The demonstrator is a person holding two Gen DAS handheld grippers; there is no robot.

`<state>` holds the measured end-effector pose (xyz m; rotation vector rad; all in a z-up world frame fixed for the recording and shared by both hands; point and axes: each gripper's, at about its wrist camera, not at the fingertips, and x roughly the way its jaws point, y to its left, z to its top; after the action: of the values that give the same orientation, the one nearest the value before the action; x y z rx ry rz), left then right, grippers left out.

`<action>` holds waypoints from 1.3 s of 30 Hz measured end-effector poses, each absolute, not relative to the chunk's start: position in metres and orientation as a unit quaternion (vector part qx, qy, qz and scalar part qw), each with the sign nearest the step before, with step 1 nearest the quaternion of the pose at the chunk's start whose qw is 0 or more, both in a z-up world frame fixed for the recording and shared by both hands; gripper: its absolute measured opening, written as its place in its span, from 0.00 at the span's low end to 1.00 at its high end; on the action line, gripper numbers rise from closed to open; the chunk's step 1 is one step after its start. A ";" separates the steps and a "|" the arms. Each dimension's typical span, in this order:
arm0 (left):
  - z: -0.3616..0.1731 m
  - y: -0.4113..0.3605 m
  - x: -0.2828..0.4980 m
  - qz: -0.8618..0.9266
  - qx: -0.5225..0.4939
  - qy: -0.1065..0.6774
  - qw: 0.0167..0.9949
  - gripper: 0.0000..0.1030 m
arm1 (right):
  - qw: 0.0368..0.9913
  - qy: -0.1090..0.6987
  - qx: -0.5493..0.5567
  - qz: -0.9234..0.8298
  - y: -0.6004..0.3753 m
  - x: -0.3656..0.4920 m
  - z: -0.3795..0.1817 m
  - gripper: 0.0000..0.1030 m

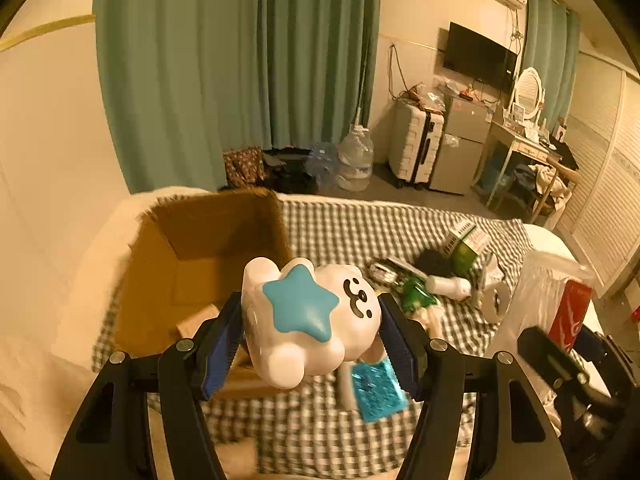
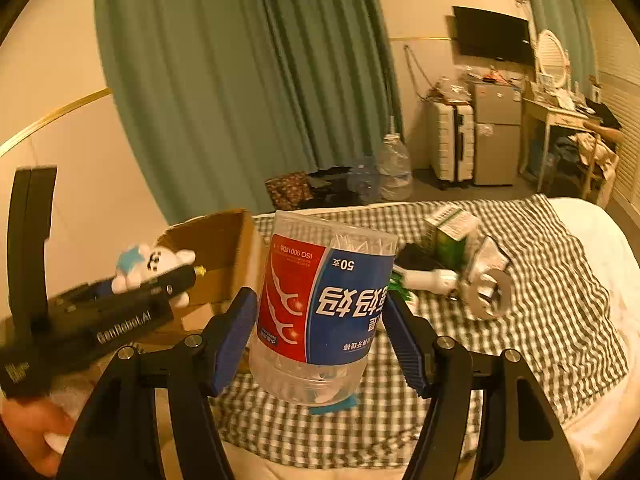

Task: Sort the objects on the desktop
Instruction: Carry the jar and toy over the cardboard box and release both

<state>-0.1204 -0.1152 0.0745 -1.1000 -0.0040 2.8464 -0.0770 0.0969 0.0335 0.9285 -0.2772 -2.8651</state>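
The left gripper [image 1: 312, 332] holds a white toy animal [image 1: 308, 320] with a blue star on its side. Its 2 blue pads press on the toy from both sides, so the jaws are closed on it. The toy is up in the air, just in front of an open cardboard box [image 1: 200, 264]. The box sits on a checked cloth [image 1: 360, 232] that covers a bed.

Under the toy, a shiny blue packet [image 1: 376, 388] lies on the cloth. Farther to the right is a small heap of things: a green box [image 1: 466, 250], a white bottle [image 1: 448, 285] lying on its side, a roll of tape [image 1: 496, 300] and something black and fuzzy [image 1: 434, 262]. A red pack [image 1: 570, 314] and a clear plastic bag [image 1: 536, 292] sit near the right edge.

The right gripper [image 2: 320, 328] holds a clear plastic tub [image 2: 320, 308] with a red and blue label. The label says 50 and its words are upside down. The 2 blue pads squeeze the tub from both sides, so these jaws are closed on it too. The tub is held above the cloth, next to the box.

From the right camera, the toy shows again on the left, in the other gripper, close to the box. A bare hand [image 2: 32, 432] grips that tool from below.

Behind the bed are green curtains [image 1: 240, 72], big water jugs [image 1: 356, 156], a white suitcase [image 1: 416, 144] and a dark TV [image 1: 478, 58] on the wall.
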 end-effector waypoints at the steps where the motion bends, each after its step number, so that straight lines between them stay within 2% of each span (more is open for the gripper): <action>1: 0.079 -0.122 -0.122 0.933 -0.358 0.000 0.042 0.65 | 0.064 -0.088 0.306 -0.946 0.090 -0.080 0.036 0.63; 10: 0.082 -0.176 -0.141 0.937 -0.348 -0.018 0.017 0.65 | 0.110 -0.074 0.310 -0.942 0.035 -0.109 0.039 0.63; 23: 0.027 -0.246 -0.158 0.936 -0.344 -0.075 0.002 0.65 | 0.137 -0.057 0.364 -0.920 -0.032 -0.157 -0.005 0.63; 36: -0.022 -0.285 -0.179 0.922 -0.368 -0.118 0.025 0.65 | 0.109 -0.027 0.397 -0.911 -0.076 -0.194 -0.042 0.63; 37: -0.023 -0.286 -0.179 0.924 -0.364 -0.118 0.022 0.66 | 0.106 -0.027 0.396 -0.912 -0.077 -0.195 -0.044 0.63; 39: -0.023 -0.286 -0.178 0.928 -0.357 -0.110 0.015 0.75 | 0.099 -0.040 0.392 -0.914 -0.076 -0.195 -0.046 0.66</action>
<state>-0.1783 -0.2865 -0.0225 -1.1093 -0.3418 2.8863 -0.1950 -0.0760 -0.0458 1.1585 -0.1171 -2.7021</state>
